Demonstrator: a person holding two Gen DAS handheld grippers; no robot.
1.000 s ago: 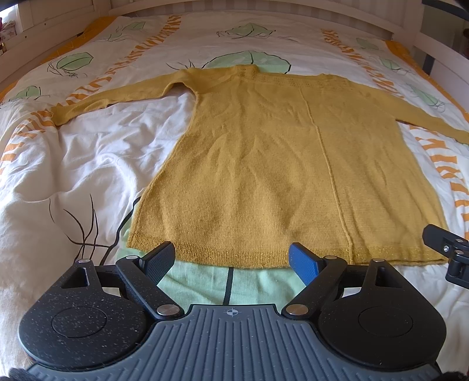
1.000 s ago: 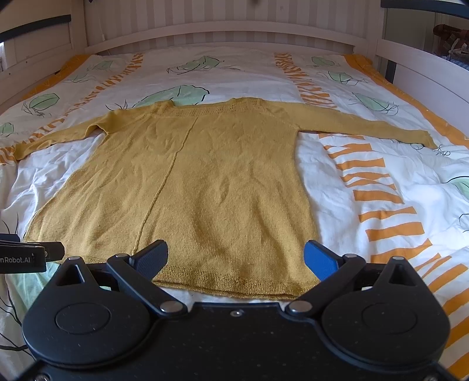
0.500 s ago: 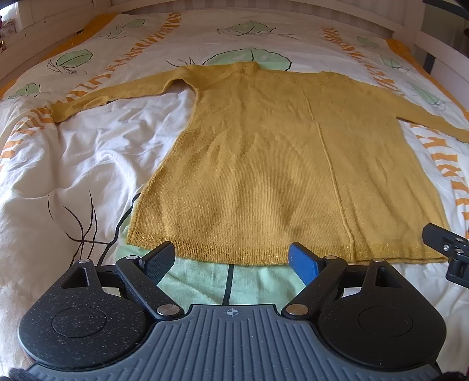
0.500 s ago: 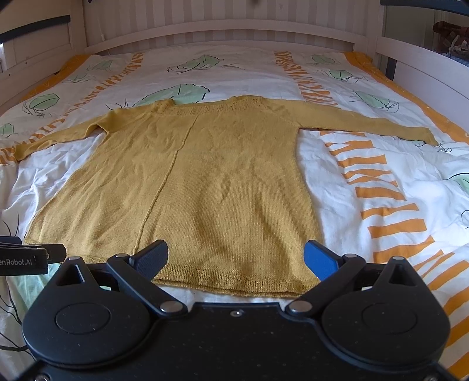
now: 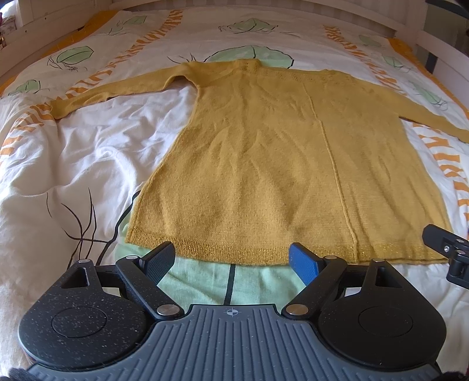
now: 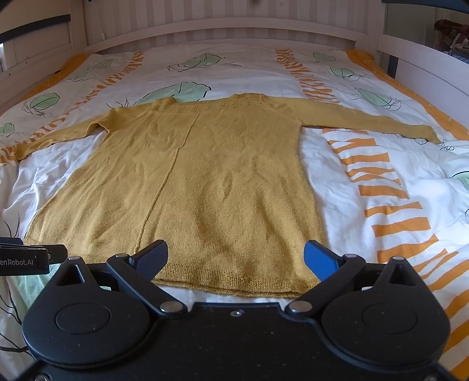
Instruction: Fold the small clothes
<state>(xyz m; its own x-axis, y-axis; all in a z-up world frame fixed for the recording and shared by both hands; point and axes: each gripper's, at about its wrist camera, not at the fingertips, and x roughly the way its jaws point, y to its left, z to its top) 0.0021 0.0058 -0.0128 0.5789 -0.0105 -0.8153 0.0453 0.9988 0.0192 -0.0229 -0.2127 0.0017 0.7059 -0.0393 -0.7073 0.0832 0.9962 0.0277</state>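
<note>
A mustard-yellow knitted sweater [image 5: 278,164] [image 6: 199,187] lies flat on the bed, neck toward the headboard, both sleeves spread out sideways. Its hem runs along the near side. My left gripper [image 5: 231,259] hovers open just before the hem's left half, nothing between its fingers. My right gripper [image 6: 236,258] stands open over the hem's right half, empty as well. Part of the right gripper [image 5: 445,249] shows at the right edge of the left wrist view, and part of the left gripper [image 6: 26,258] at the left edge of the right wrist view.
A white duvet [image 5: 88,152] with green leaves and orange stripes covers the bed and is wrinkled left of the sweater. A white slatted headboard [image 6: 222,26] stands at the far end, and white side rails [image 6: 425,67] run along both sides.
The left wrist view has shifted slightly, so the sweater sits a little higher in it. Both grippers stay open and empty.
</note>
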